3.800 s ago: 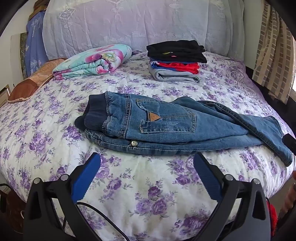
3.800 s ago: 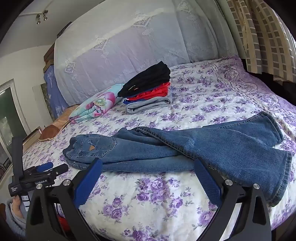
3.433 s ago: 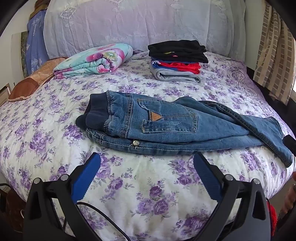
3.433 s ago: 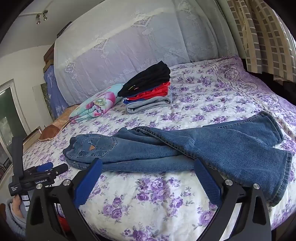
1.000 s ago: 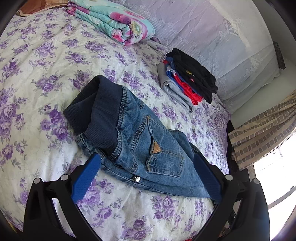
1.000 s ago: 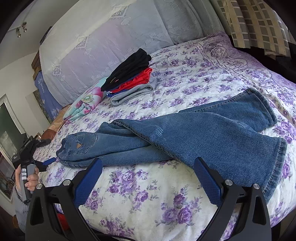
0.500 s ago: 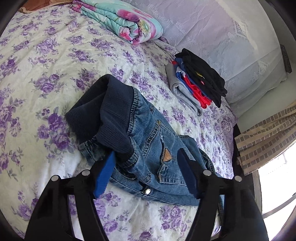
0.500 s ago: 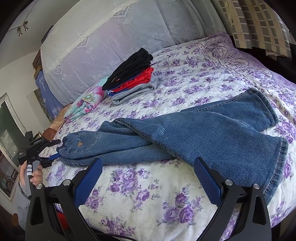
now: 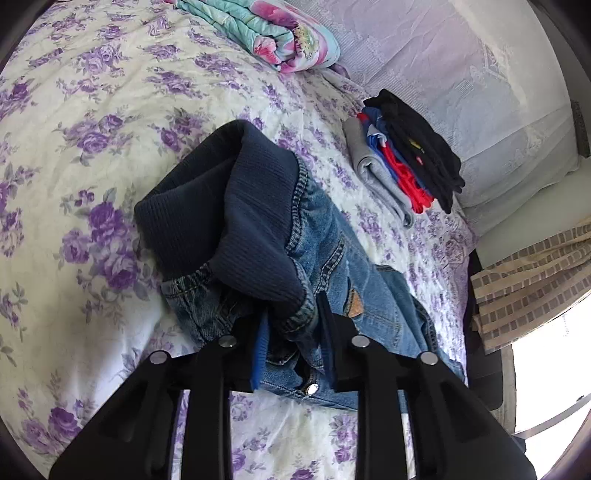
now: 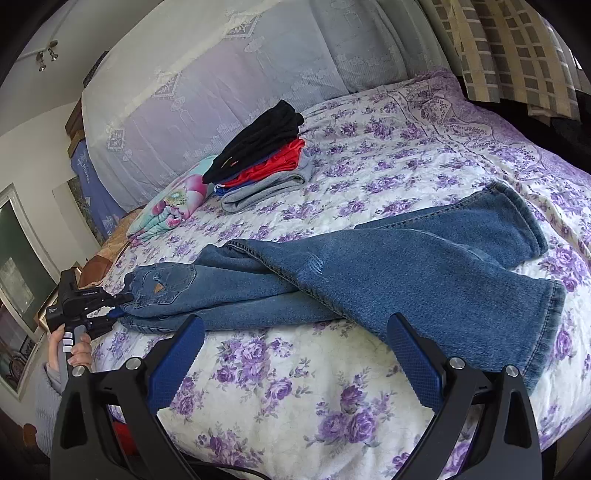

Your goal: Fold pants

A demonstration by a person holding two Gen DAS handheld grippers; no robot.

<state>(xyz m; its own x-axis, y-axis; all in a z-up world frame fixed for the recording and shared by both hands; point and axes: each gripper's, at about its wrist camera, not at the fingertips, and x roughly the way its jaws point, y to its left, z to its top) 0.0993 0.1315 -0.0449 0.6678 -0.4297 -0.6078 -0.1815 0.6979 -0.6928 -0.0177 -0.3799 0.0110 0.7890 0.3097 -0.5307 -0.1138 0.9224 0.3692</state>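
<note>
Blue jeans (image 10: 388,273) with a dark ribbed waistband (image 9: 229,221) lie across the flowered bed, waist to the left, legs to the right. My left gripper (image 9: 291,332) is shut on the near edge of the waistband, which bunches up between its blue pads. It also shows in the right wrist view (image 10: 110,306) at the waist end. My right gripper (image 10: 291,350) is open and empty, above the bed's front edge just short of the lower trouser leg (image 10: 480,314).
A stack of folded clothes (image 10: 262,155), black on top, then red and grey, sits toward the headboard (image 10: 221,74). A folded floral blanket (image 9: 266,33) lies to its left. A checked curtain (image 10: 509,48) hangs at the right.
My left gripper has moved in to the waistband and closed on it; the waistband is now bunched and lifted. My right gripper has stayed open and almost still.
</note>
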